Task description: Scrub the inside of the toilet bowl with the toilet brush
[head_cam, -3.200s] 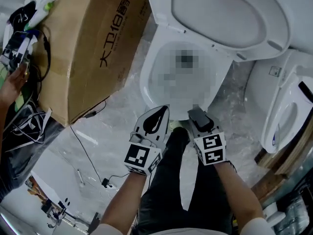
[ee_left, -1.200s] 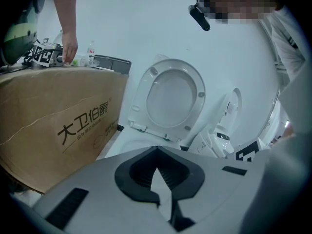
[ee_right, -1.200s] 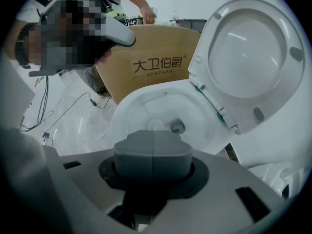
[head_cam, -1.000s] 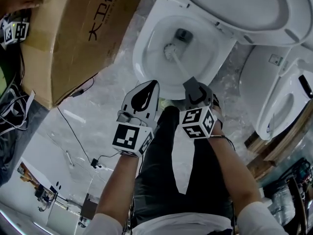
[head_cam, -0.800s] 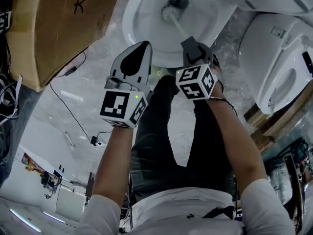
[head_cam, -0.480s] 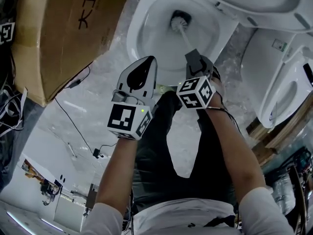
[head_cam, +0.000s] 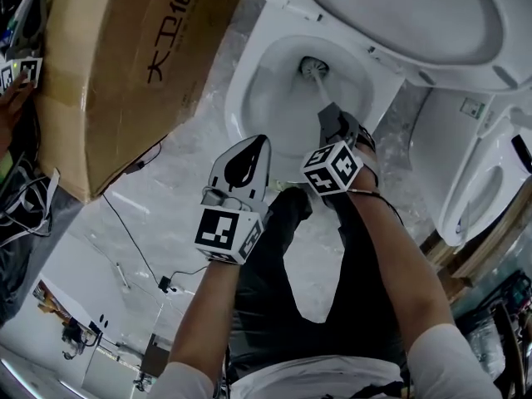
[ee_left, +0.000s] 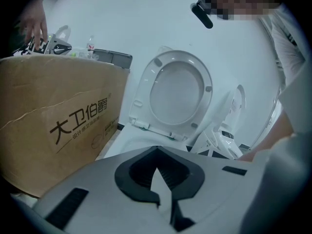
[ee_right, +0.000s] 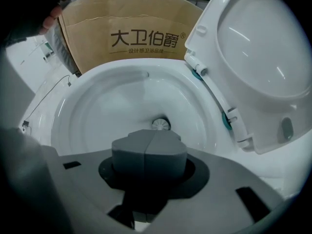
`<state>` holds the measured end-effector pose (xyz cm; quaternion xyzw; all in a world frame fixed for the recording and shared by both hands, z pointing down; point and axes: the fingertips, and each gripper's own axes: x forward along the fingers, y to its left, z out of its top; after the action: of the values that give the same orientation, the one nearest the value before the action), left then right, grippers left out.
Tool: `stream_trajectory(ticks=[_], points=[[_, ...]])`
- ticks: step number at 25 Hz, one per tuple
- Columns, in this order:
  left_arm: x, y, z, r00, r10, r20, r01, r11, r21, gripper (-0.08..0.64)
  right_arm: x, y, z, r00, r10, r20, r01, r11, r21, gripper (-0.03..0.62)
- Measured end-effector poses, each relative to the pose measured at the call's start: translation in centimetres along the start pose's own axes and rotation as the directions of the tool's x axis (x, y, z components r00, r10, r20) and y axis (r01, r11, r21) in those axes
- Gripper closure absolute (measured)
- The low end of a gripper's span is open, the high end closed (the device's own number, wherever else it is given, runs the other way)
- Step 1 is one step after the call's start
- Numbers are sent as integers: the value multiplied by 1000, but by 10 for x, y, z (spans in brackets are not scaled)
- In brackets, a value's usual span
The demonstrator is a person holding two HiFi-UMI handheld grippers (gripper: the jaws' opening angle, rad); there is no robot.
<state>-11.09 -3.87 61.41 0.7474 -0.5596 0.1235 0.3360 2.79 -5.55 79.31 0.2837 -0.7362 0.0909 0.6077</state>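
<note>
The white toilet bowl (head_cam: 258, 98) stands open, with its lid (head_cam: 416, 15) raised. My right gripper (head_cam: 330, 113) reaches over the bowl's near rim, shut on the toilet brush handle (head_cam: 320, 90). The brush head (head_cam: 313, 67) is low in the bowl by the drain. In the right gripper view the bristles (ee_right: 160, 124) show just beyond the closed jaws of the right gripper (ee_right: 148, 141), inside the bowl (ee_right: 97, 111). My left gripper (head_cam: 256, 142) hovers outside the bowl's front, shut and holding nothing. In the left gripper view the left gripper (ee_left: 158, 179) faces the raised lid (ee_left: 178, 91).
A large cardboard box (head_cam: 125, 65) stands close on the bowl's left. A second toilet (head_cam: 478, 181) leans at the right. Cables (head_cam: 137, 248) trail over the pale floor on the left. Another person's hand (head_cam: 10, 110) is at the far left edge. My dark-trousered legs (head_cam: 332, 289) are below the grippers.
The brush head has swept from the bowl's left wall to the drain at the back. My right gripper has pushed forward over the rim. The left gripper stays beside it.
</note>
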Motion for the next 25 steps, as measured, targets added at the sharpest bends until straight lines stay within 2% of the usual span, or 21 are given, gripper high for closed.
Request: stream_trajectory(ticks=[5,12,25], points=[[-10,-10,17,1000,4,11,-4,1000,3,554,-26,-8,4,999,38,11,-39,999,37,434],[-36,-45,42,999,-27,19,27,1000,-10,554,-94,-18,-4,994,100,46,-104,989,108,434],[-118,-137,102,996,-88,-18,88,996,-30,554,-294,-65,-15,956,198,217,-254,927,274,434]])
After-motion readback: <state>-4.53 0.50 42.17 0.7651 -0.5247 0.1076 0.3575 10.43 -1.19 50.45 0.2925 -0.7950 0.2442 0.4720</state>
